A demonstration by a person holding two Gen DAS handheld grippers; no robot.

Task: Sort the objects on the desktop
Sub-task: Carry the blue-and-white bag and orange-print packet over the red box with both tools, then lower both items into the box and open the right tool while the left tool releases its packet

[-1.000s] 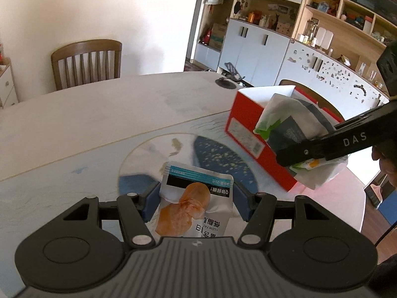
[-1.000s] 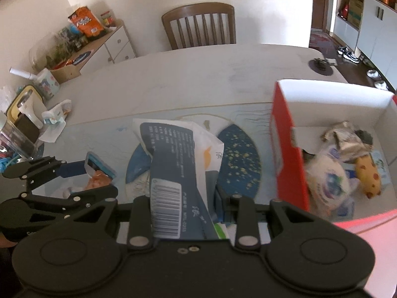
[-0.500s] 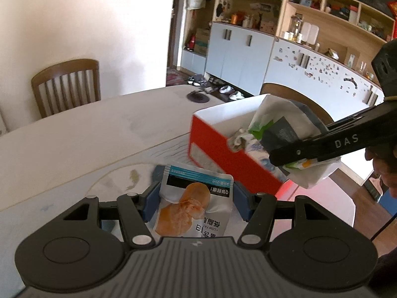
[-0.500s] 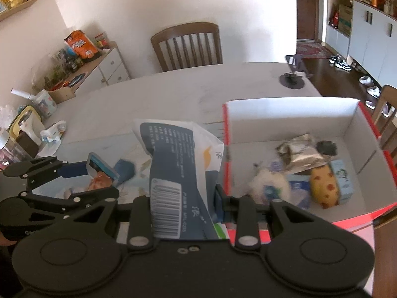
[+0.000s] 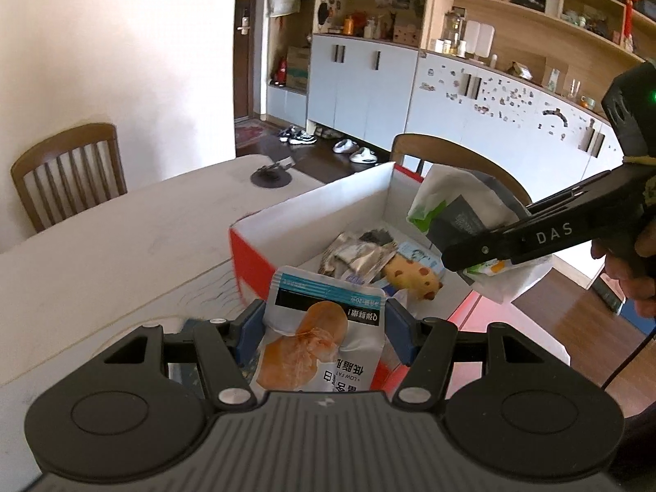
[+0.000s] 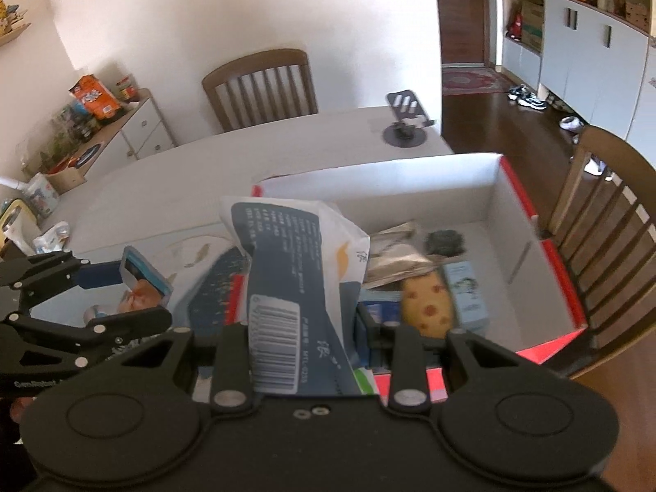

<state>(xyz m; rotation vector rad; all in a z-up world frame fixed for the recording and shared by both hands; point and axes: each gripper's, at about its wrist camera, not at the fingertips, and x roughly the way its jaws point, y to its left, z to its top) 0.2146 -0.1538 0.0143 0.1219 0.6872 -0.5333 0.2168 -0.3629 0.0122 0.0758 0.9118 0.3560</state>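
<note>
While one white table (image 5: 102,254) fills most of both views, two wooden chairs stand at it: one at the far side (image 6: 262,86) and one behind the box (image 6: 607,213). One red box (image 6: 529,205) with white inner walls sits open at the table's right end. Inside it lie several small things, of which four are clear: a crumpled silver wrapper (image 5: 356,252), a yellow spotted toy (image 6: 426,307), a pale blue carton (image 6: 467,293) and a dark round scrubber (image 6: 445,242).

Two packets are in the air, one in each gripper. The left gripper (image 5: 324,328) pinches a white snack pouch (image 5: 320,340) with an orange picture across its width, its blue pads pressed on both edges, near the box's red front wall. The right gripper (image 6: 305,324) is clamped narrow on a white and dark blue packet (image 6: 295,270) with a barcode, held up over the box's left end.

Only the left view shows the wall of cupboards and shelves (image 5: 471,74) and a hand (image 5: 627,262) on the right gripper's handle. Only the right view shows the low drawer cabinet (image 6: 123,135) with its orange bag and the blue patterned mat (image 6: 213,287) on the table. One black phone stand (image 6: 406,123) appears in both views, at the table's far edge.
</note>
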